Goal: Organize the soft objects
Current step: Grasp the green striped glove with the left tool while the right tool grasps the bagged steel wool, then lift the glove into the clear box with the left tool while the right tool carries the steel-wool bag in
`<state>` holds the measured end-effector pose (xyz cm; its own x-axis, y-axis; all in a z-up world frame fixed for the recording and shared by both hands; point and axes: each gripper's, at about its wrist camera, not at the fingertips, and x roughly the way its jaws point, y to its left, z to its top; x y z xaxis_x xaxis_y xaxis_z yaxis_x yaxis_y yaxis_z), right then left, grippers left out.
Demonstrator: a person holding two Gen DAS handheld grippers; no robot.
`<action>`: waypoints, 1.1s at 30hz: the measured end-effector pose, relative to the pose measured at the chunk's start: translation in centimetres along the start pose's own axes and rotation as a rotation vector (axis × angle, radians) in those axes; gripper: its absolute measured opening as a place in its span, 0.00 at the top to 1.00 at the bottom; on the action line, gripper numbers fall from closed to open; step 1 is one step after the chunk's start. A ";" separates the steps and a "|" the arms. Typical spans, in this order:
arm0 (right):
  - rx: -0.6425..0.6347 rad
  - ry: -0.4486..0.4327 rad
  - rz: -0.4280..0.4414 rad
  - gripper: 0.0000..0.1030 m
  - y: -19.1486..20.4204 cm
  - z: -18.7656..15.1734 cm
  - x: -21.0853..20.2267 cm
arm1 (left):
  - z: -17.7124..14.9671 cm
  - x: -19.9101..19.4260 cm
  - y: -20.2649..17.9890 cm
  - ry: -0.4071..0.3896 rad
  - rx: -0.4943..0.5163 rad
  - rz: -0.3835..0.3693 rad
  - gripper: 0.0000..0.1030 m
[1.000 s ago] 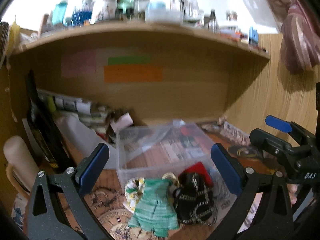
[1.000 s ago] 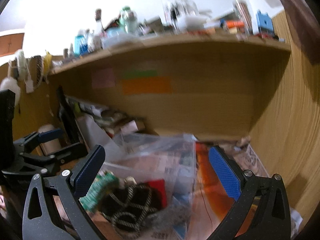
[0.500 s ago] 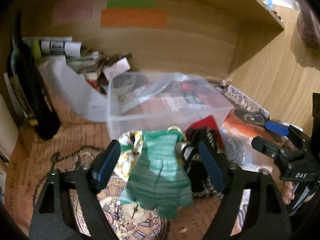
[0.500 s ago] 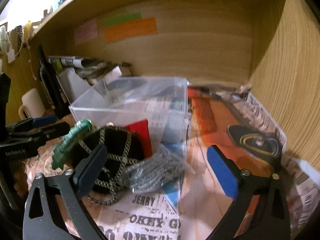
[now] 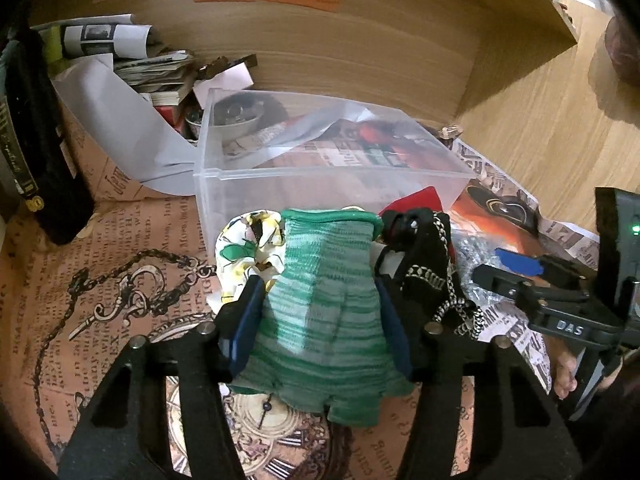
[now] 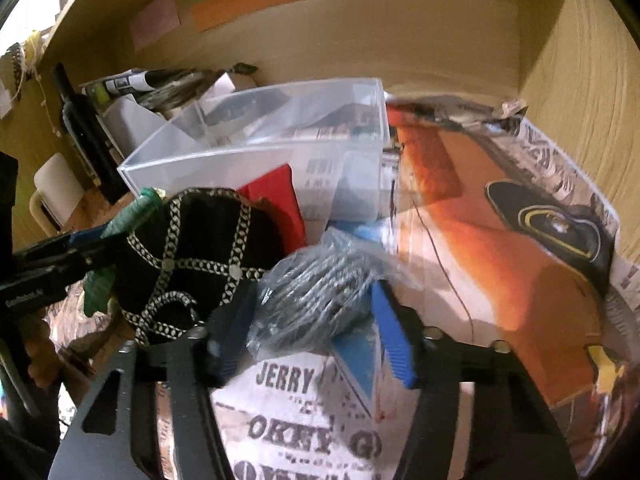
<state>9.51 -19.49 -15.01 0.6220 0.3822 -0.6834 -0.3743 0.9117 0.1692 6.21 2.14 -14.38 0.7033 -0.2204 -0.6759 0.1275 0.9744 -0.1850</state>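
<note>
Left wrist view: the left gripper [image 5: 318, 320] is seen with its fingers [image 5: 246, 320] closed in on either side of the green glove [image 5: 320, 312], which lies on the bench [image 5: 120, 240] just in front of the clear bin [image 5: 320, 176]. Contact looks made on both flanks, though a firm pinch cannot be confirmed. A floral cloth [image 5: 244, 248] touches the glove's left edge, and a black pouch [image 5: 424, 264] with chain trim lies against its right.

In the right wrist view, the right gripper [image 6: 316, 320] is closed on a grey bundle [image 6: 320, 292] in clear wrap, in front of the bin's right corner; the pouch [image 6: 192, 240] and a red item [image 6: 276, 196] sit just beside it.

For the step in hand (judged to be the grasp before transfer into the bin), the glove should be pinched across its body, not at its loose finger ends, so that it does not sag or slip. It should be lifted straight up until free of the floral cloth and the pouch chain, which could snag. The bin wall must be cleared before release.

Writing that can be read: "DAS" on the right gripper as seen from the left, "JERRY" on the printed bench cover [image 6: 288, 380], with partly legible "OKNY" below it.
</note>
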 end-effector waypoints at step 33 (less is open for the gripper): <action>-0.124 -0.331 0.039 0.77 3.1 7.4 -6.3 | 7.5 -5.1 -0.6 -0.245 0.043 0.054 0.71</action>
<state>9.52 -17.95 -4.91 0.7869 0.4633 -0.4077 -0.4706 0.8778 0.0894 7.78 3.00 -5.42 0.8579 -0.1561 -0.4896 0.1112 0.9866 -0.1196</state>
